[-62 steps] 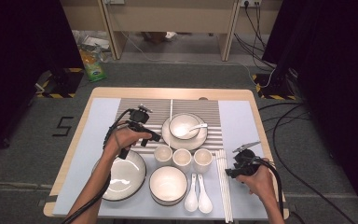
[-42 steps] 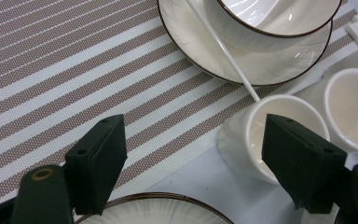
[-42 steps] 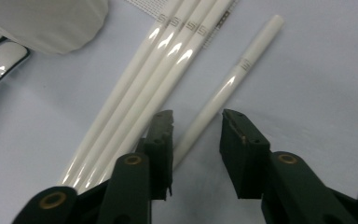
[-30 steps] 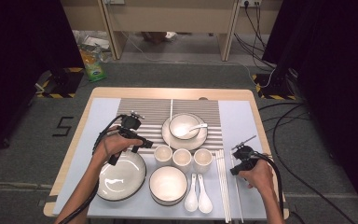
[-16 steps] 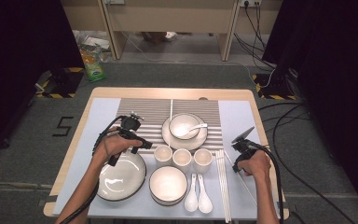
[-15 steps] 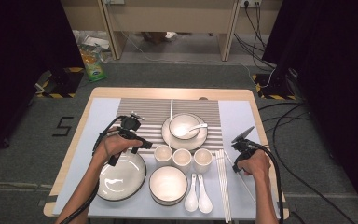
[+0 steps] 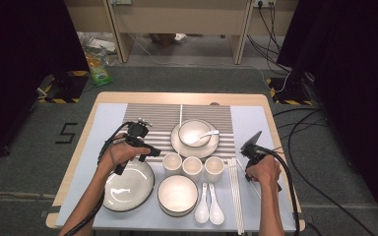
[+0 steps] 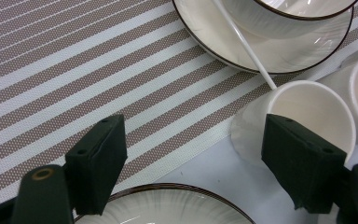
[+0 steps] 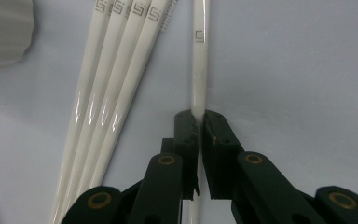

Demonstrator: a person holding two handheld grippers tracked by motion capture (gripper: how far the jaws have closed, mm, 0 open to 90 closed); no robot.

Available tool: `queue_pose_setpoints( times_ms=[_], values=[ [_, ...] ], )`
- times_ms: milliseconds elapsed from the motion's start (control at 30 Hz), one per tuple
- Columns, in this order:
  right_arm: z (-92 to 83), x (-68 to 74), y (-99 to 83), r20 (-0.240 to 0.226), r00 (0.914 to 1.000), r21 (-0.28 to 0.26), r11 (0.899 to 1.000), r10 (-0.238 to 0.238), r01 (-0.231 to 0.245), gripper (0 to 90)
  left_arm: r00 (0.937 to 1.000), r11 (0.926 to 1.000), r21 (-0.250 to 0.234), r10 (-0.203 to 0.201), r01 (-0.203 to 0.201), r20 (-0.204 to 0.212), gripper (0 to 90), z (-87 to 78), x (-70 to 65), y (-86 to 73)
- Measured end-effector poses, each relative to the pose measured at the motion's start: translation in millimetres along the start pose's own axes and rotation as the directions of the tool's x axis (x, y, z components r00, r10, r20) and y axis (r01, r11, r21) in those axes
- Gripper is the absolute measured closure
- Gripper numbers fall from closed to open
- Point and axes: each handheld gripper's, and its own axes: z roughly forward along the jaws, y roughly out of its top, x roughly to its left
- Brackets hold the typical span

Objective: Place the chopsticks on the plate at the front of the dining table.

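Grasp step: right gripper (image 9: 199,122), jaws just closed, pinches one chopstick (image 9: 200,56) lying on the mat (image 9: 298,60) just beside four others (image 9: 116,70); left gripper (image 8: 191,154) spread, idle; next, lift it clear.

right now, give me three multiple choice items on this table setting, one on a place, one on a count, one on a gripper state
1. Where does the spoon with its bowl in a dish lie?
A. in the small bowl on the saucer
B. in the large plate
C. in a cup

2. How many cups stand in the row?
A. two
B. three
C. five

3. The right gripper is:
A. wide open
B. shut on a cup
C. shut on the single chopstick

Key: 1 A, it rests in that bowl; 2 B, three side by side; 3 C, jaws pinch it beside the four loose chopsticks.
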Motion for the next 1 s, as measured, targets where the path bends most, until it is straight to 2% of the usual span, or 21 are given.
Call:
queue_pose_setpoints(
  times_ms=[167,267,333,433,500,533,567,700,800,833,900,933,1000],
  values=[
    [-1.9,-10.2,-3.7,-0.053,0.9984,-0.029,0.999,-0.019,0.017,84.5,1.0000,1.0000,-0.003,0.005,-0.005,-0.002,21.7,-1.6,2.7,-1.0],
    [-11.5,-20.9,-6.9,-0.073,0.9971,-0.079,0.997,-0.024,0.018,84.5,1.0000,1.0000,-0.005,0.002,-0.002,-0.003,21.7,-4.0,4.5,1.2],
    [-25.2,-27.0,-8.9,-0.089,0.9955,-0.134,0.991,-0.030,0.018,84.5,1.0000,1.0000,-0.009,-0.002,0.002,-0.009,21.7,-4.9,5.0,3.7],
    [-50.3,-29.9,-12.6,-0.109,0.9928,-0.215,0.976,-0.050,0.026,84.5,1.0000,0.9999,-0.014,-0.002,0.002,-0.006,21.7,-4.6,1.9,5.9],
    [-61.2,-29.5,-14.5,-0.120,0.9905,-0.252,0.967,-0.066,0.034,84.5,0.9999,0.9997,-0.021,0.009,-0.009,0.007,21.7,-4.7,-3.7,7.5],
    [-61.2,-29.5,-14.5,-0.120,0.9905,-0.252,0.967,-0.066,0.034,84.5,0.9999,0.9997,-0.021,0.009,-0.009,0.007,21.7,-4.7,-3.7,7.5],
    [-70.6,-29.3,-15.6,-0.129,0.9888,-0.288,0.957,-0.074,0.034,84.5,0.9999,0.9996,-0.026,0.010,-0.010,0.010,21.7,-4.8,-5.6,8.2],
    [-88.1,-27.2,-16.8,-0.165,0.9801,-0.364,0.930,-0.111,0.044,84.5,0.9995,0.9991,-0.034,0.027,-0.026,0.018,21.7,-6.3,-10.7,11.9],
    [-100.9,-24.0,-14.9,-0.168,0.9763,-0.422,0.905,-0.136,0.054,84.5,0.9994,0.9989,-0.041,0.024,-0.023,0.024,21.7,-7.1,-12.5,14.6],
    [-103.7,-22.6,-14.3,-0.171,0.9750,-0.432,0.900,-0.141,0.055,84.5,0.9993,0.9988,-0.040,0.028,-0.027,0.025,21.7,-7.2,-13.4,15.4],
    [-110.9,-19.0,-11.8,-0.176,0.9720,-0.481,0.875,-0.156,0.054,84.5,0.9990,0.9983,-0.049,0.032,-0.031,0.030,21.7,-7.4,-15.6,17.3],
    [-113.2,-16.1,-10.3,-0.184,0.9682,-0.505,0.861,-0.170,0.055,84.5,0.9989,0.9982,-0.053,0.032,-0.030,0.033,21.7,-7.5,-16.7,18.1],
    [-116.7,-8.1,-6.7,-0.206,0.9579,-0.539,0.840,-0.200,0.059,84.5,0.9985,0.9979,-0.055,0.038,-0.036,0.040,21.7,-7.8,-19.4,19.5]
  ],
)
